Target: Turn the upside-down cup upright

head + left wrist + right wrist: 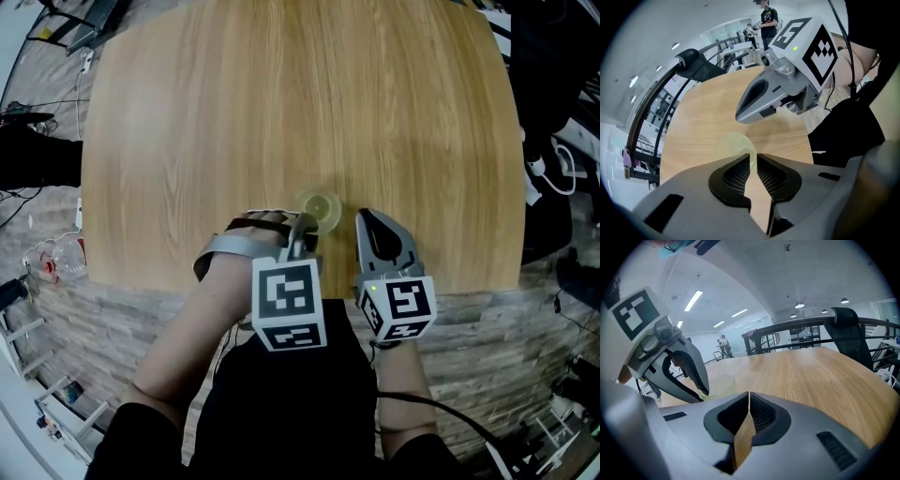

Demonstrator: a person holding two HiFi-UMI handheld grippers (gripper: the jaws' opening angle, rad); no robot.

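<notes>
The cup (320, 207), pale yellow and see-through, is standing on the desk (300, 103) near its front edge, between the two grippers. The left gripper (753, 157) is pointing steeply down at it. Its jaws are standing a little apart, with the cup's near wall rising between their tips, and the pads are not visibly pressing on it. From above, the cup is showing a wide ring with a smaller circle inside. In the right gripper view it is looking wider at the top than at the foot, so its mouth is seemingly facing up. The right gripper (748, 394) is being held just beside the cup on the other side, apart from it, with its jaws closed together on nothing. A black chair (846, 329) is standing at the desk's far side.
</notes>
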